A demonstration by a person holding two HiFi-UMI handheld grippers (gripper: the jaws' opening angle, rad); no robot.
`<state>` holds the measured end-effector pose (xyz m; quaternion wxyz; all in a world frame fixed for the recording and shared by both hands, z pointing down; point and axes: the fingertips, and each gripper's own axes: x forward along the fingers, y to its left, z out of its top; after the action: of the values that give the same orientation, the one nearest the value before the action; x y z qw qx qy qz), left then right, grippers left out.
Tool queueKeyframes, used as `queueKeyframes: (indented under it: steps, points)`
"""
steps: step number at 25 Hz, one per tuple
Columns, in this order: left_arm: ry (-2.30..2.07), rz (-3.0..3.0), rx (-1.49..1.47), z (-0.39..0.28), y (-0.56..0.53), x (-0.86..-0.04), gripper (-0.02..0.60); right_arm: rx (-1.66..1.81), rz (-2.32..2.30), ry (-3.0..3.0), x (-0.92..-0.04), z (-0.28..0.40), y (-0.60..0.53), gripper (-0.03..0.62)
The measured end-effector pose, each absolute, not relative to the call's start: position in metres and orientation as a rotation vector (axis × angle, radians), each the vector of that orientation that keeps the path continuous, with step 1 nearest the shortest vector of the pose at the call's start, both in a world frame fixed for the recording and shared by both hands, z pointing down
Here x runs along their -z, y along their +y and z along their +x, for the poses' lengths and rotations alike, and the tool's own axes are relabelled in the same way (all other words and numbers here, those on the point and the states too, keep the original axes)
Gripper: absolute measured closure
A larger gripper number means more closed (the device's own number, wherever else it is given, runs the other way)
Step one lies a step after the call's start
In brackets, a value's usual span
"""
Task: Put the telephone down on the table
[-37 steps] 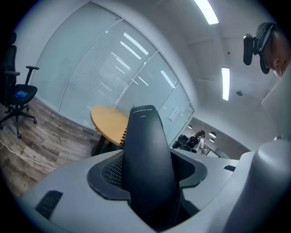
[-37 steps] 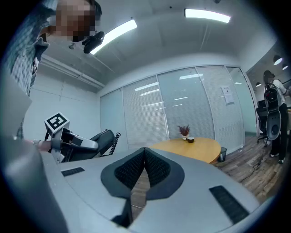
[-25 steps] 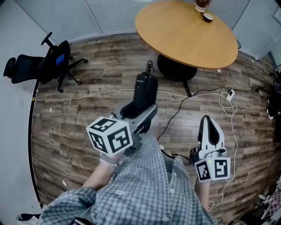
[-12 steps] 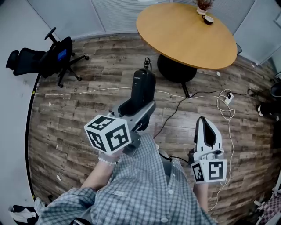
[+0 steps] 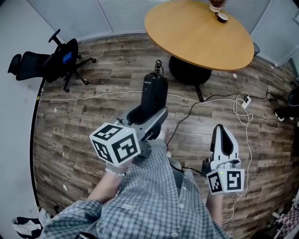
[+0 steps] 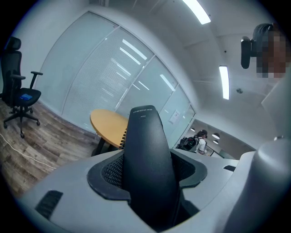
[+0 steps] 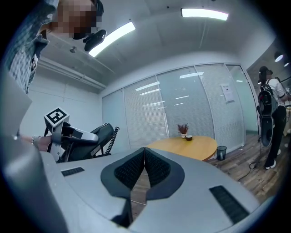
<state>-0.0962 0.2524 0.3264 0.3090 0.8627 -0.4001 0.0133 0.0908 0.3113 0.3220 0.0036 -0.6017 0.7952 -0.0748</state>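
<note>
The left tool [image 5: 150, 119] is gripping the black telephone [image 5: 153, 93] over the floor [image 5: 88, 126], well short of the table [image 5: 187, 32] and its near edge. The right tool [image 5: 223, 133] is hanging closed and empty, while a plant [image 5: 215, 3] is sitting at the table's far edge.

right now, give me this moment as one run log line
left gripper: shut on telephone | right gripper: shut, empty | table: ahead, telephone not yet on it

Telephone [image 6: 146, 150] base out of sight within left gripper [image 5: 147, 119]
</note>
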Motion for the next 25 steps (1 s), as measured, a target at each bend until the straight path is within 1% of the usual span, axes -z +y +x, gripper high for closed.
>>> queueKeyframes:
  steps: [11,19,25]
  points:
    - [-1.0,2.278,-0.042,-0.079,0.2,-0.332,0.304,0.227,-1.948,2.48,-0.322,0.102,0.269,0.585]
    - [-0.96,2.304,-0.053,-0.075,0.154,-0.329,0.304,0.092,-1.966,2.562,-0.314,0.087,0.225,0.585]
    - [-0.933,2.325,-0.05,-0.074,0.123,-0.327,0.304,0.108,-1.985,2.522,-0.31,0.088,0.193,0.583]
